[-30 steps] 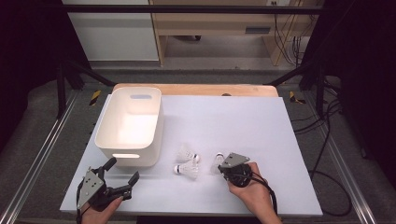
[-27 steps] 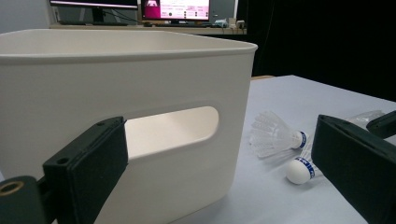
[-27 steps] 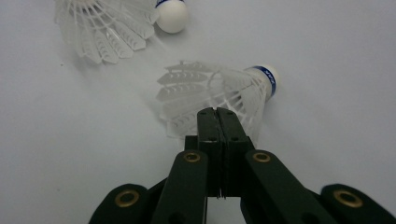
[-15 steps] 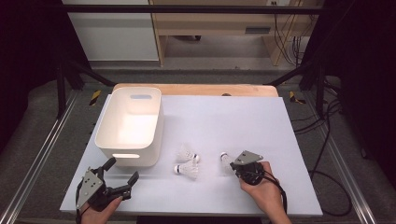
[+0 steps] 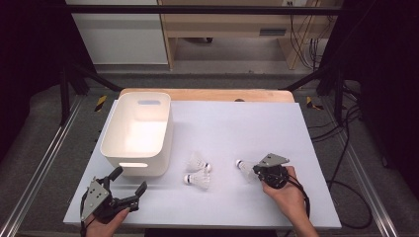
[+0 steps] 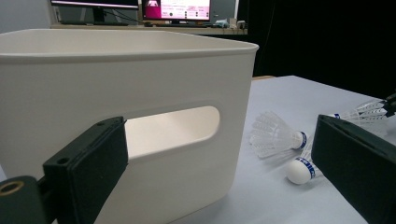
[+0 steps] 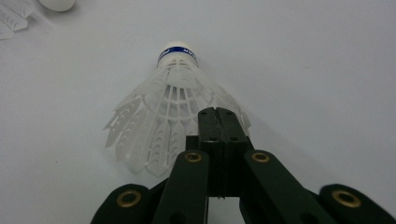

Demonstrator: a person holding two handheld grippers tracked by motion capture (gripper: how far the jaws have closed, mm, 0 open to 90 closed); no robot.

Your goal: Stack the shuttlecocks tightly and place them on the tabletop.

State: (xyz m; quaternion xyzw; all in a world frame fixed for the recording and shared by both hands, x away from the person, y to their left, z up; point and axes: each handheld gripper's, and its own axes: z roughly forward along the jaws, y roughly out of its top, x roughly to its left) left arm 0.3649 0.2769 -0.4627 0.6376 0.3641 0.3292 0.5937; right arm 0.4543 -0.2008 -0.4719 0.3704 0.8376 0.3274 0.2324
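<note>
High view first, from the left: the left gripper (image 5: 126,191) rests at the near left corner of the white table (image 5: 232,123), jaws spread wide with nothing between them, pointing toward the near end of the white bin (image 5: 138,132). From the left gripper view the bin's handle slot (image 6: 173,128) sits between the two open jaws, with the bin wall close ahead.

Right of the bin, two loose shuttlecocks (image 5: 197,170) lie touching or nearly so on the bare table, just beside the bin's near right corner.

Farther right, the right gripper (image 5: 258,169) has its jaws pinched together on the feather skirt of a third shuttlecock (image 5: 244,166), whose cork points left toward the others. The right gripper view shows the closed tips (image 7: 217,122) biting the rim of the plastic skirt, cork end (image 7: 176,50) away from the tool.

The job looks like carrying this shuttlecock into the bin. The hold is on a thin, springy edge, so I would keep the pinch firm, lift clear of the table before travelling left, and avoid swinging, since the cork's weight could twist it out. Pass above the two loose shuttlecocks rather than through them, clear the bin's right rim with the dangling cork, and release low over the empty floor.

Room is generous: the table between the right gripper and the bin is open, the far half is bare, and the near edge lies close behind both hands.
</note>
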